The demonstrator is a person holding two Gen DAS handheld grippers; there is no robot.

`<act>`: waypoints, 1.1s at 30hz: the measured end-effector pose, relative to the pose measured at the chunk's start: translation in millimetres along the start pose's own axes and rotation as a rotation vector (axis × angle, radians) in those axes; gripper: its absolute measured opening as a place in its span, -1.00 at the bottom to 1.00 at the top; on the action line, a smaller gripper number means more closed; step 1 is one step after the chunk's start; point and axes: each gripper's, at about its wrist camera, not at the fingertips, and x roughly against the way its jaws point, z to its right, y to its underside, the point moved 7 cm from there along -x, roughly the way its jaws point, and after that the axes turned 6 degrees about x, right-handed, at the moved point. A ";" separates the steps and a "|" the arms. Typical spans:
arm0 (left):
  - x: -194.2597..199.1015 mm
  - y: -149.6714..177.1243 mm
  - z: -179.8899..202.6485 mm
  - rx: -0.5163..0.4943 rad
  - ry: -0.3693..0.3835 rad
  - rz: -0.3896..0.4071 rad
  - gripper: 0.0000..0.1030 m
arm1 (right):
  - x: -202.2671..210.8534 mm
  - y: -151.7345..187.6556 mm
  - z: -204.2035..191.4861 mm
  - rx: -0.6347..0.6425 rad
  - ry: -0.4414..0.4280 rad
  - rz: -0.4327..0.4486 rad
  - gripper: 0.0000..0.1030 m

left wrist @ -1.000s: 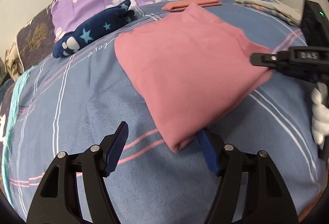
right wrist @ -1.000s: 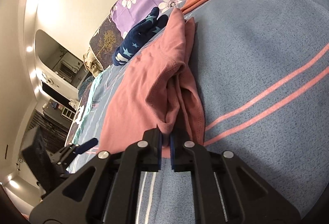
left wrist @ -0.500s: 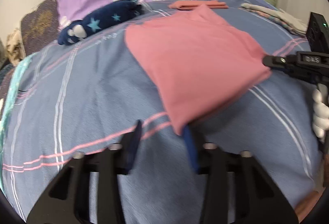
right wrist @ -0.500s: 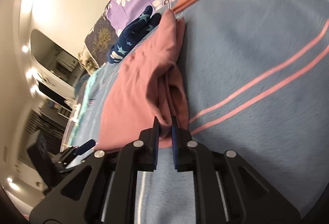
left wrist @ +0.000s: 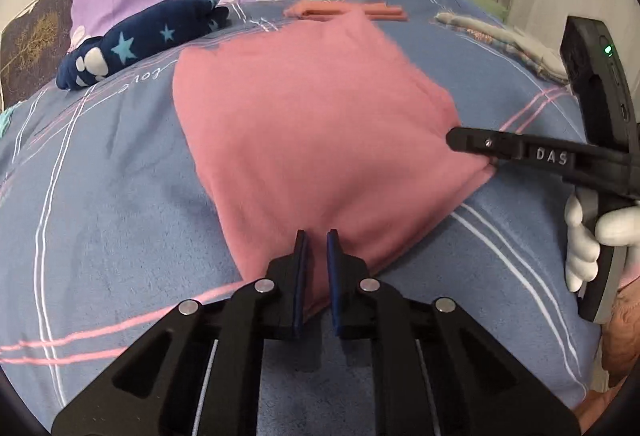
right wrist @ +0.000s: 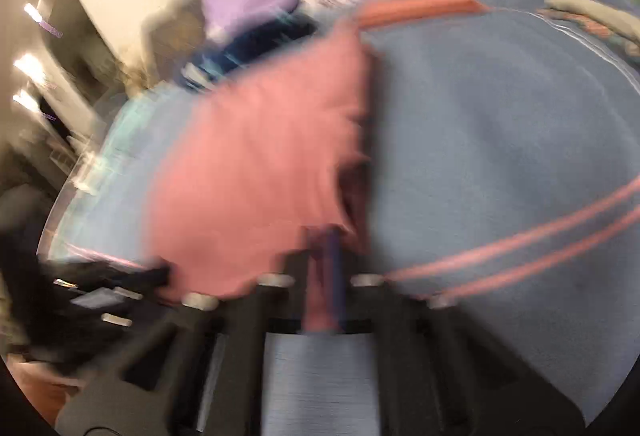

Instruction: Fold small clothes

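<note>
The left gripper has just been closing, and its fingers are now pinched on the near corner of the pink garment. The right gripper is clamped shut on the corner at the right. The pink garment lies part-folded as a rectangle on the bed. A further fold is judged to remain. Beyond it, a folded orange garment is already laid aside; a star-printed item and a pale pile remain, their fold state unclear.

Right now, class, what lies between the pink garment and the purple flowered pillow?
In the left wrist view: a navy star-print item and folded orange cloth on the blue bedspread.
</note>
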 end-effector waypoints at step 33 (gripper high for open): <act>-97.3 -173.8 -160.6 0.390 0.118 0.041 -0.97 | -87.4 -142.4 34.2 -0.008 -0.129 0.034 -0.84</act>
